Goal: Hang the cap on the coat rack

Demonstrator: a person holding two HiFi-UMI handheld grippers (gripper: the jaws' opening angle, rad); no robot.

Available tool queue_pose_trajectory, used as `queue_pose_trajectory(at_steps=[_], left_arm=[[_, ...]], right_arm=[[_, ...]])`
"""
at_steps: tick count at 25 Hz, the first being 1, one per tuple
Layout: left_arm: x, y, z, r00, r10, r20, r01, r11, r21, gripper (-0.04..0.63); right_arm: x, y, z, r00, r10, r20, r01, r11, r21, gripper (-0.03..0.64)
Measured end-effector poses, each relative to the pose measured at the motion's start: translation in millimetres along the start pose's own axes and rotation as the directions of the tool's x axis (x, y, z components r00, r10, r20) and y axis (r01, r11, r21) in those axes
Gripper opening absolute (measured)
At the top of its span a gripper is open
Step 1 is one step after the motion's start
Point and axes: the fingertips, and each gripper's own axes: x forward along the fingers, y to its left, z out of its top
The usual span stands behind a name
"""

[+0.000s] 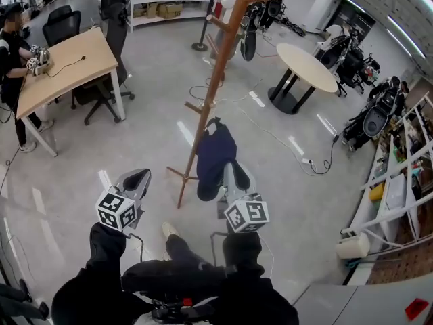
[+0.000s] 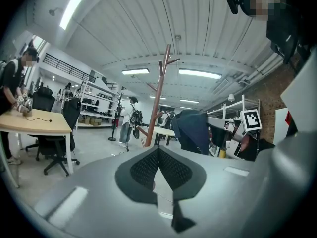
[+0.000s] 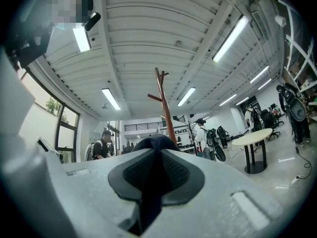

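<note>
The wooden coat rack [image 1: 215, 80] rises from the floor just ahead of me, with bare pegs up its pole. A navy cap [image 1: 215, 156] hangs from my right gripper [image 1: 226, 169], right beside the pole and a little to its right. In the right gripper view dark cloth fills the gap between the jaws and the cap [image 3: 153, 142] bulges above them, with the coat rack [image 3: 165, 105] behind. My left gripper [image 1: 139, 177] is left of the pole, shut with nothing in it. The left gripper view shows its pads [image 2: 148, 165] meeting, the cap [image 2: 192, 130] and the coat rack [image 2: 157, 100].
A wooden desk [image 1: 64, 66] with a person [image 1: 10, 46] and an office chair [image 1: 101, 80] stands at the left. A round table [image 1: 308, 66] is at the back right, shelving [image 1: 399, 188] along the right wall. Cables [image 1: 284, 141] trail across the floor.
</note>
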Motion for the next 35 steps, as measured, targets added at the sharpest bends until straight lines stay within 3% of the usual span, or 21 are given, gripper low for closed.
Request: queue_pose_trajectory(at_steps=[35], left_arm=[[35,31,18,0.999,0.021,0.040,-0.020,1.000,-0.013,0.003]], right_arm=[[54,-16,18,0.999,0.018,0.030,-0.017,1.000,-0.026,0.038]])
